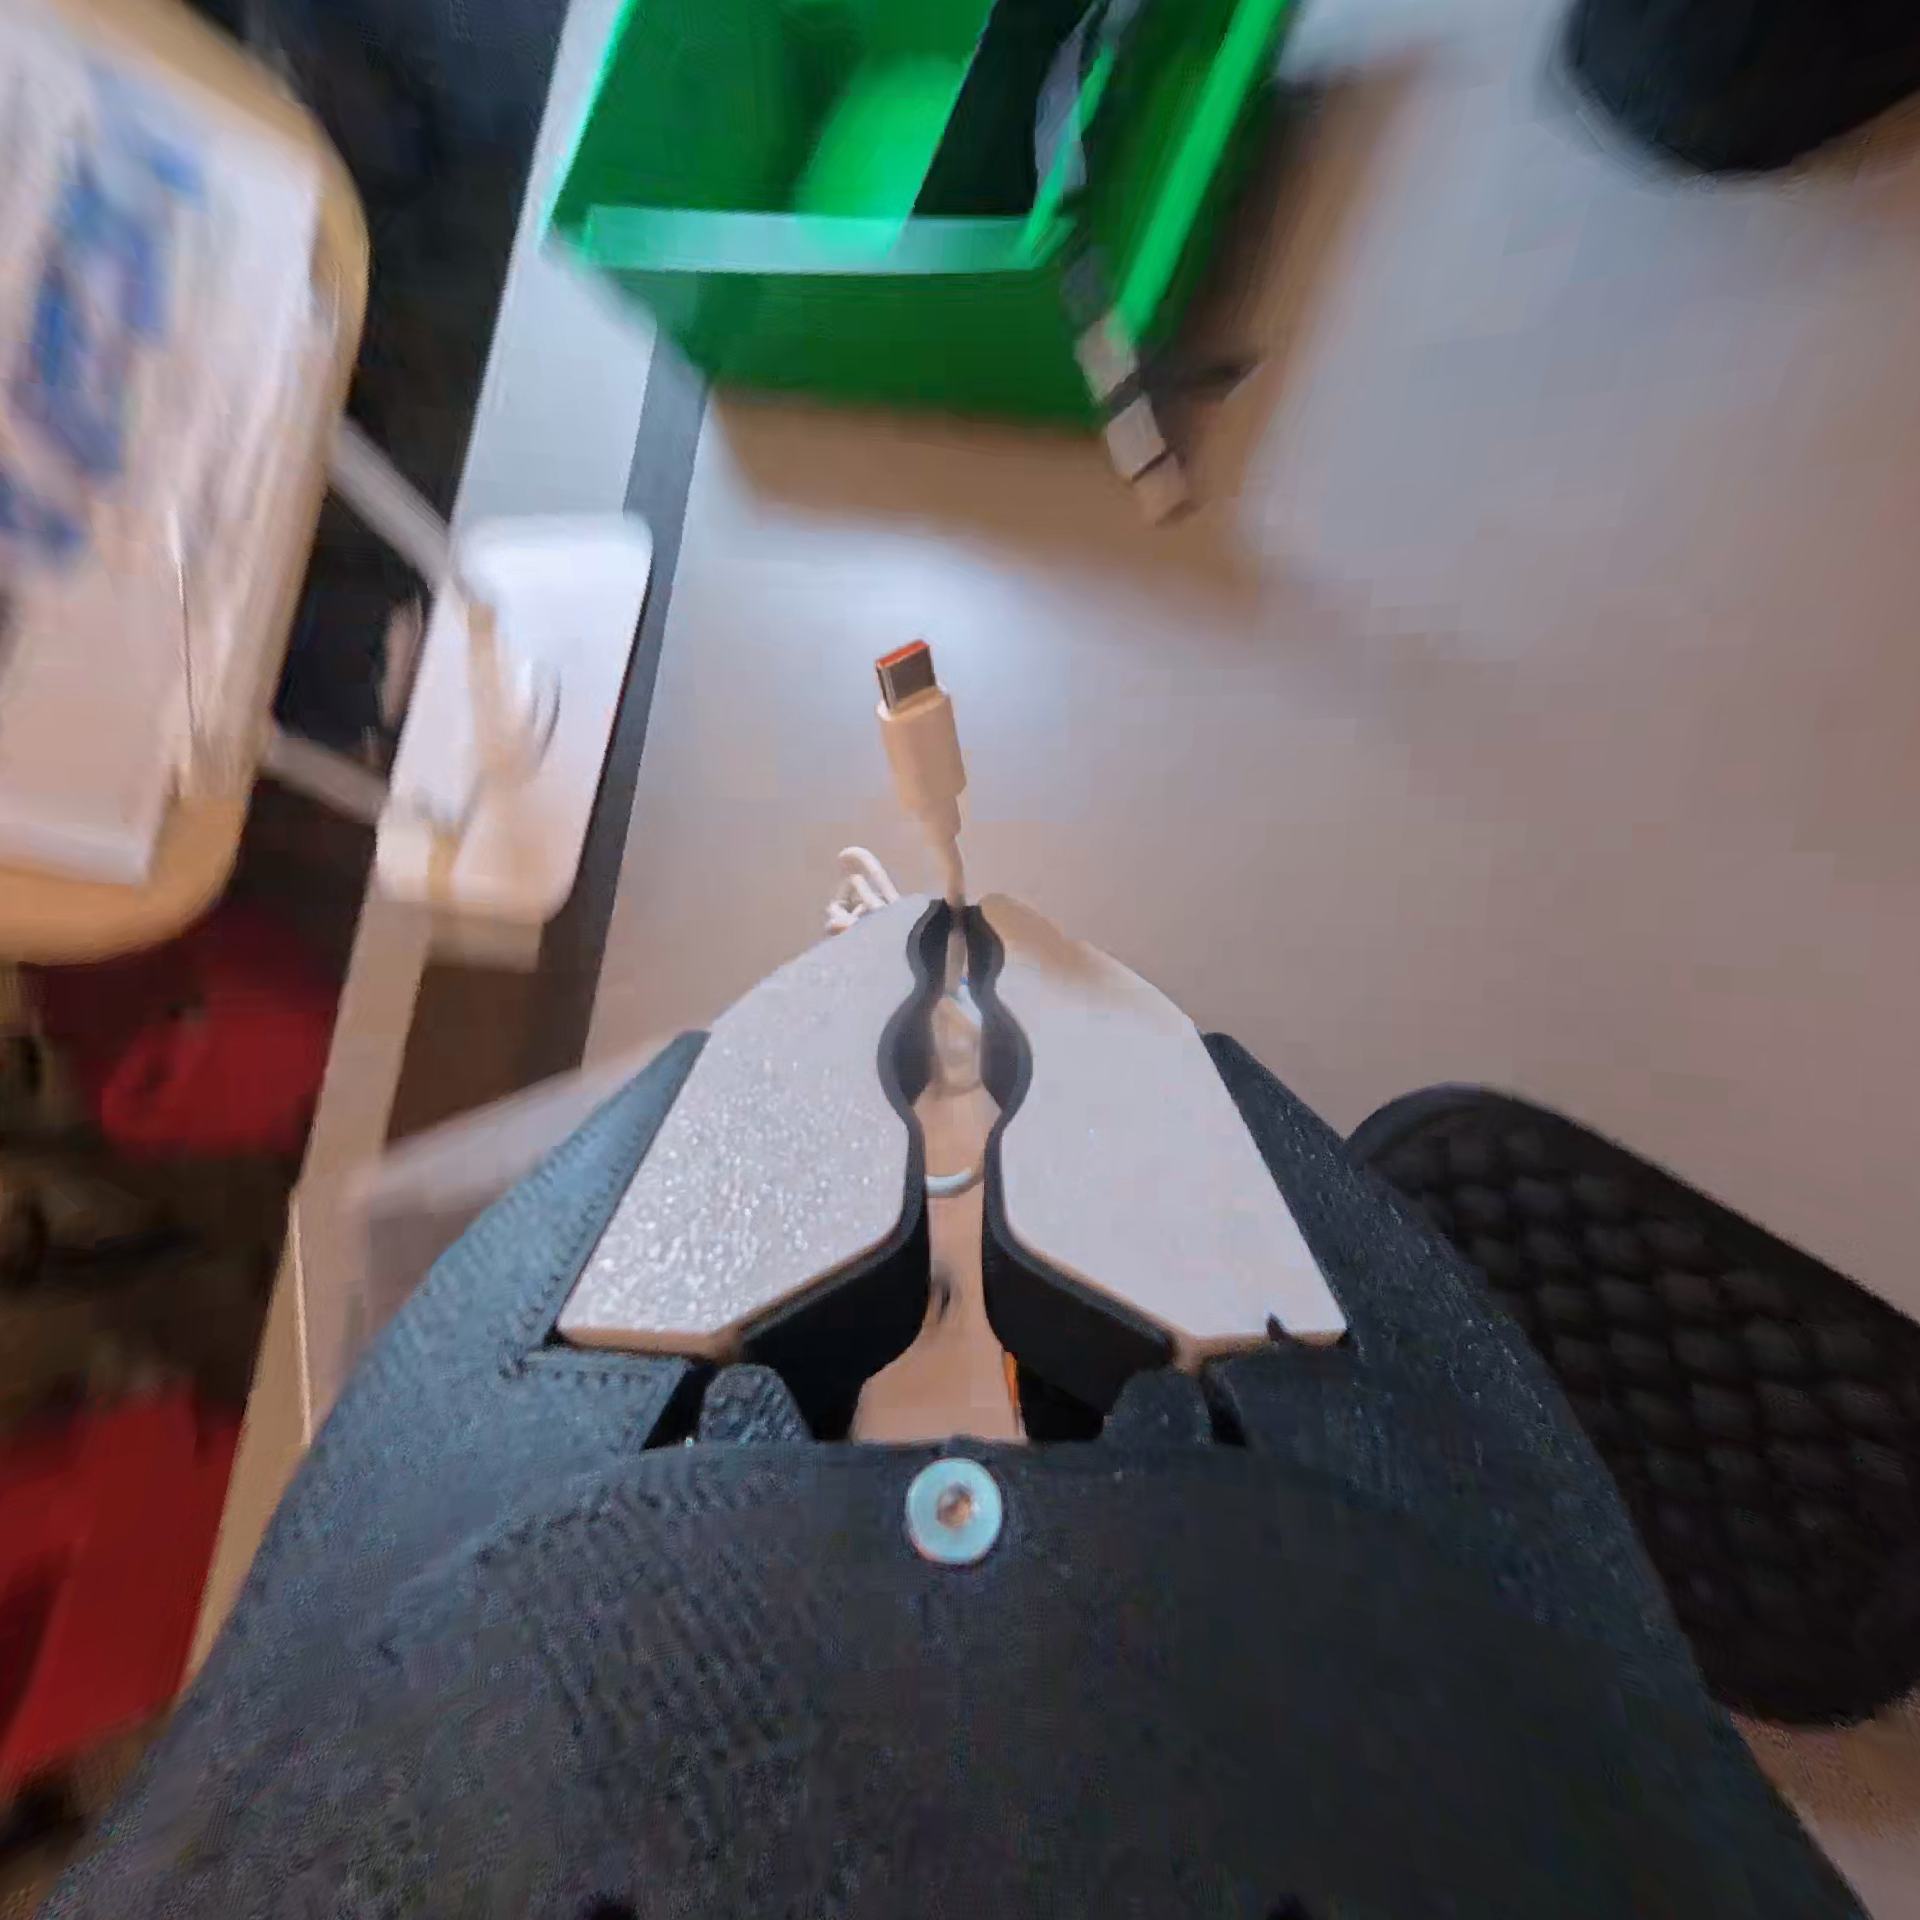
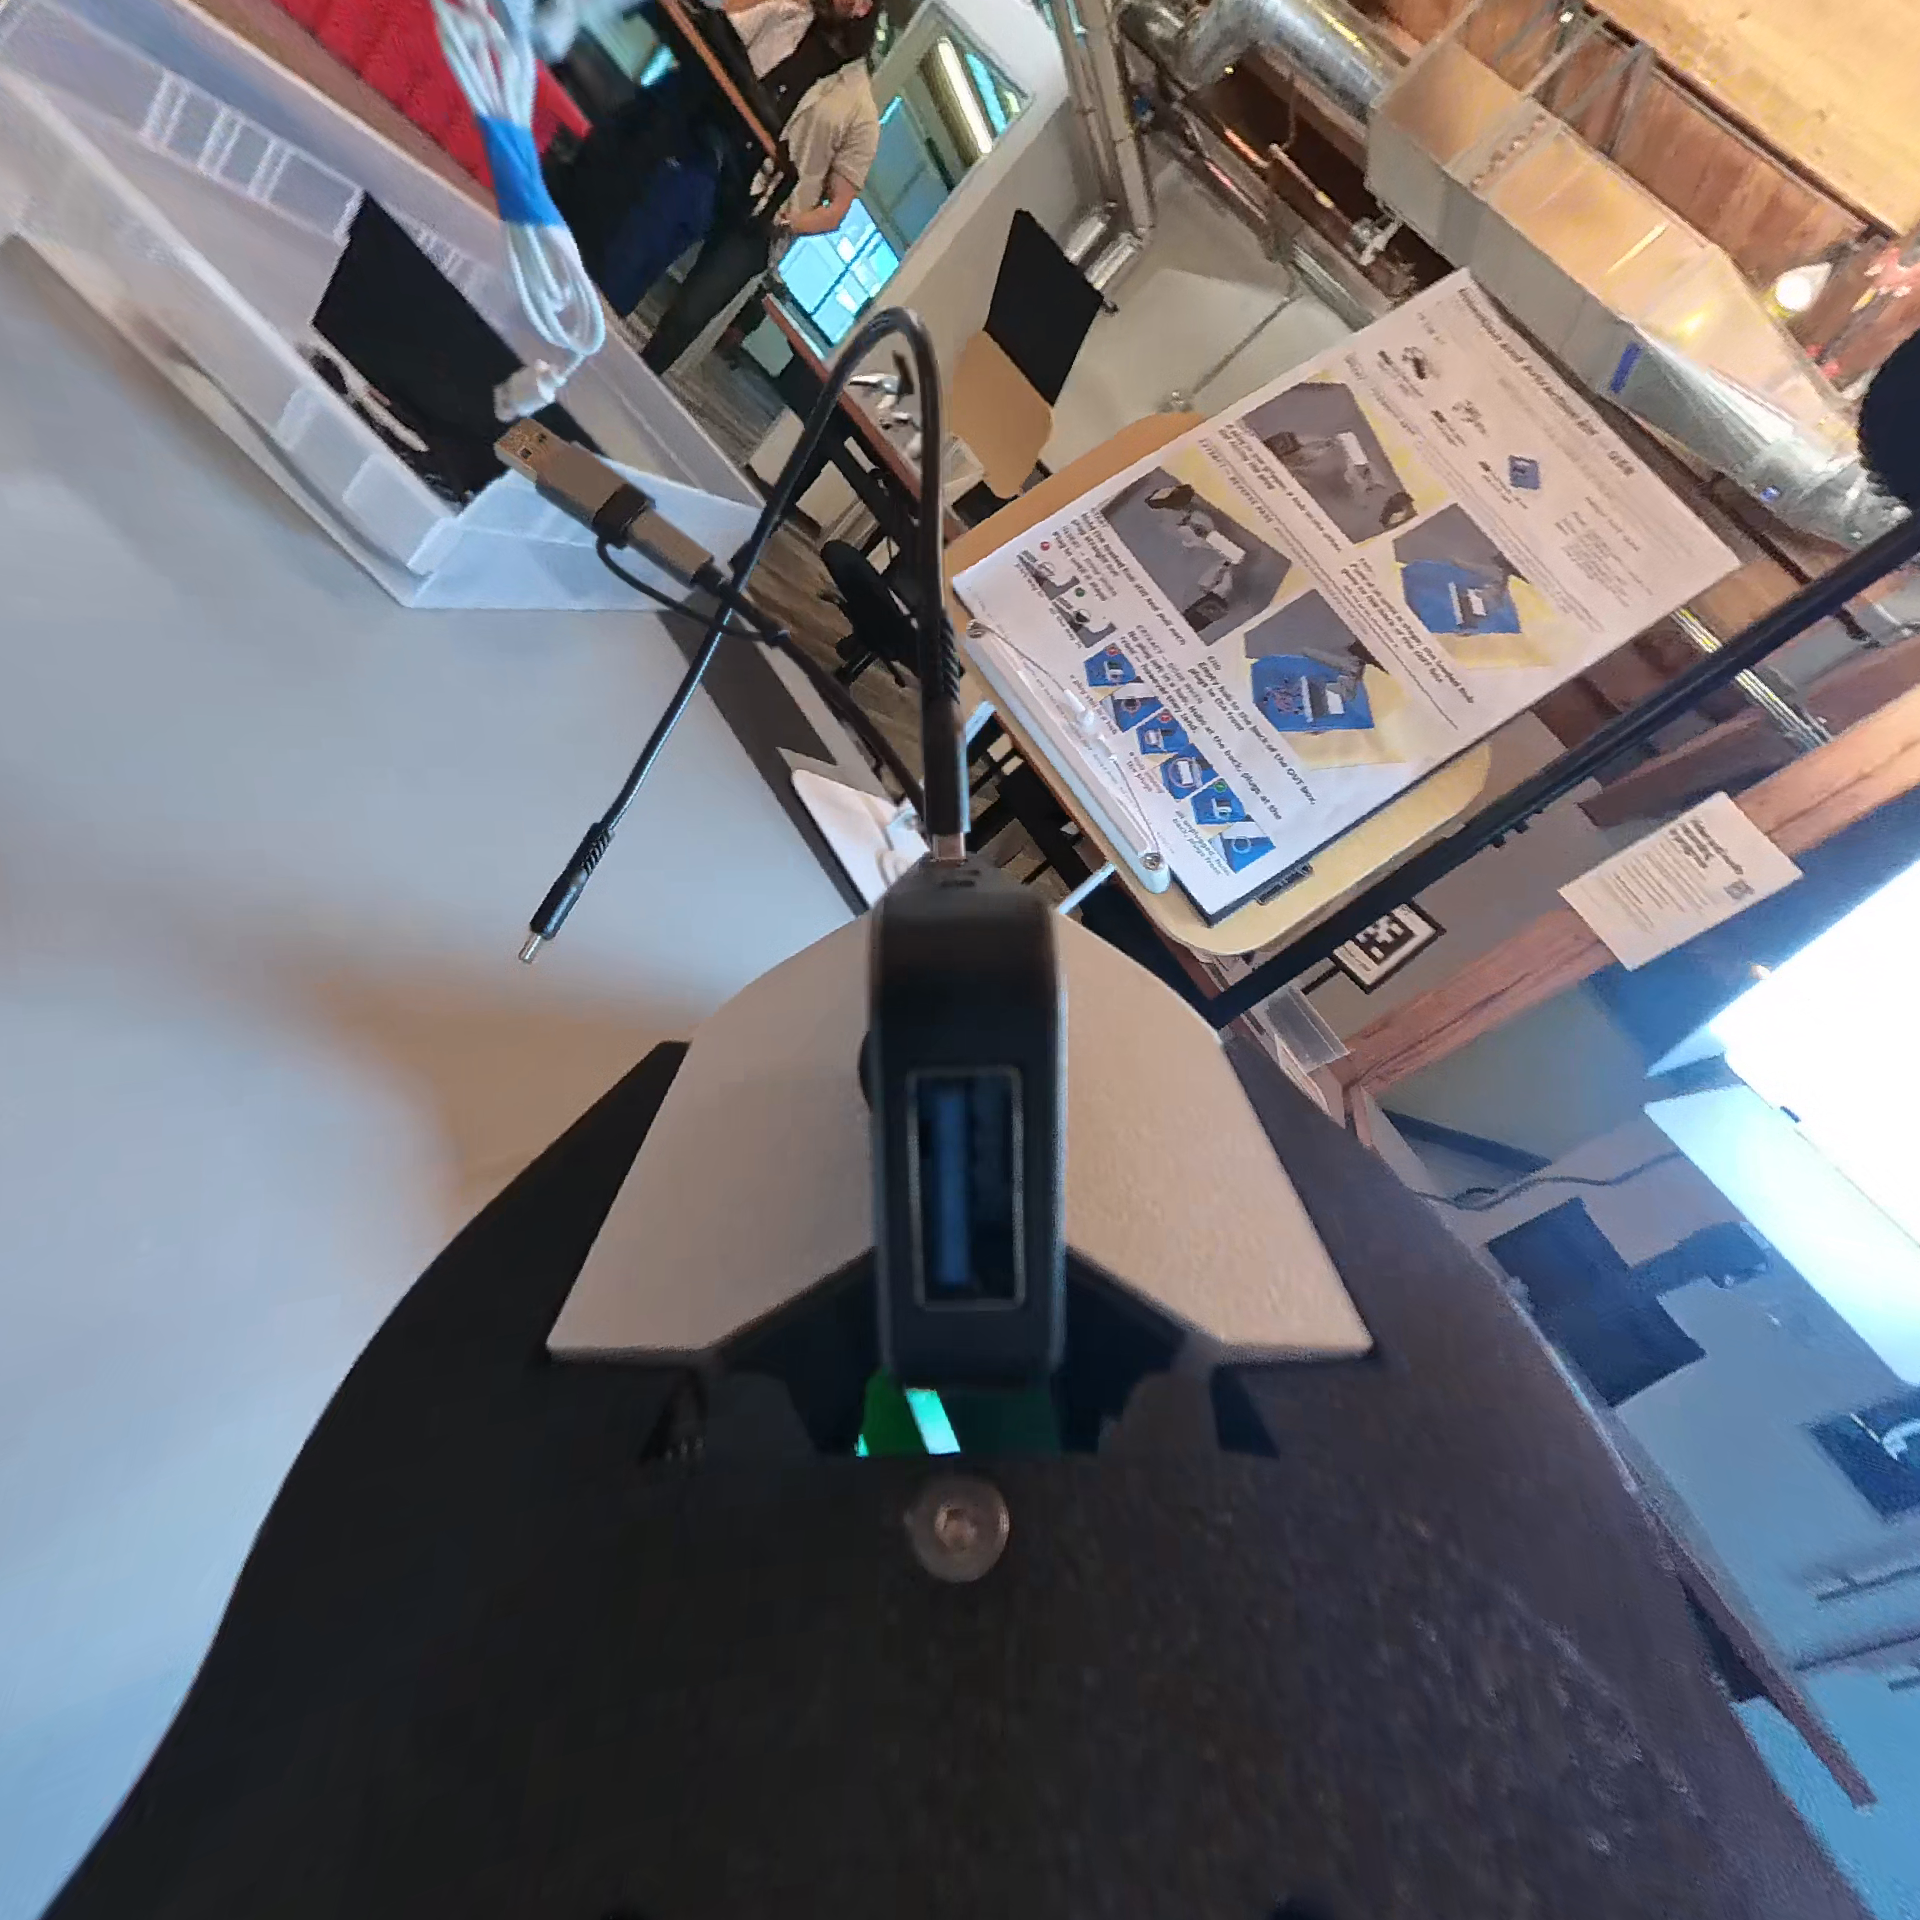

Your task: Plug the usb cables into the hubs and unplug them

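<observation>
My left gripper [image 1: 956, 909] is shut on a white USB cable [image 1: 920, 743] just behind its plug. The plug, with an orange insert, sticks out forward over the pale table [image 1: 1351, 779]. My right gripper [image 2: 966, 935] is shut on a black USB hub [image 2: 966, 1122], held edge-up above the table. A blue port on the hub faces the camera. The hub's black cable [image 2: 930, 540] loops up and ends in a small plug [image 2: 556, 914] hanging free, with a grey adapter [image 2: 603, 504] on it. A bundle of white cable with blue tape [image 2: 530, 218] hangs at the top left.
A green bin [image 1: 883, 229] stands at the far side of the table with grey connectors [image 1: 1138, 436] by its corner. A black mesh object [image 1: 1683, 1455] lies at the right. A clear plastic box [image 2: 343, 416] sits at the table's back. An instruction sheet on a board [image 2: 1340, 603] stands beyond the table edge. Some 30 cm of space lies between my two pairs of fingers. The black mesh object [image 1: 1683, 1455] lies some 25 cm from my left tips, 45 cm from my right tips.
</observation>
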Tool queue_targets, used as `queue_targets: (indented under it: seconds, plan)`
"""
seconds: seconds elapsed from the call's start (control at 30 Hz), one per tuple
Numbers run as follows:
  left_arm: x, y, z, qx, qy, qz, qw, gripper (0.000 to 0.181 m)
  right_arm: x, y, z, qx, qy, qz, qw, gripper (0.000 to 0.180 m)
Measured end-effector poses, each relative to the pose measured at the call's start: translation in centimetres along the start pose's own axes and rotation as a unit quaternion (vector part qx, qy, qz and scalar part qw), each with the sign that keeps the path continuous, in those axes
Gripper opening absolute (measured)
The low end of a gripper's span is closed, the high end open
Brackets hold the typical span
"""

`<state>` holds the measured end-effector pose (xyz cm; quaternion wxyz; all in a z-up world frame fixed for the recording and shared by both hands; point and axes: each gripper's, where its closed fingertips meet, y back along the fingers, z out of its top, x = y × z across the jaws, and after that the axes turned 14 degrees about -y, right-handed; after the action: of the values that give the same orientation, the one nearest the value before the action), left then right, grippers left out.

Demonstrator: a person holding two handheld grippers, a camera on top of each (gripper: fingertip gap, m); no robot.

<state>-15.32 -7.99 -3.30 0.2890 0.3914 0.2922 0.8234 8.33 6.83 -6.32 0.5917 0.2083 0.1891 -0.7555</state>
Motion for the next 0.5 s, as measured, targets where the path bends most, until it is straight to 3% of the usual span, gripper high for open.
queue_targets:
  seconds: [0.07,0.13,0.23,0.33,0.4,0.5]
  plan:
    - [-2.9,0.0,4.7,-0.088,-0.068,-0.011,0.994,0.004,-0.9,0.3,0.1,-0.001,-0.008,-0.014,1.0,0.013]
    - [-6.6,-1.5,6.8,-0.131,-0.111,-0.04,0.984,0.004,-1.8,0.6,-0.2,0.003,-0.011,-0.03,0.999,0.013]
    - [-13.0,-5.7,5.5,-0.13,-0.121,-0.133,0.975,0.01,-2.7,1.0,-0.9,0.011,-0.012,-0.043,0.999,0.013]
    - [-17.0,-8.3,1.7,-0.07,-0.096,-0.216,0.969,0.017,-3.0,1.1,-1.4,0.015,-0.017,-0.044,0.999,0.013]
    - [-16.9,-8.1,0.4,-0.049,-0.075,-0.221,0.971,0.014,-3.0,1.0,-1.4,0.016,-0.015,-0.043,0.999,0.013]
    - [-14.5,-7.5,2.3,-0.066,-0.025,-0.169,0.983,0.012,-2.8,0.9,-1.4,0.017,-0.013,-0.041,0.999,0.013]
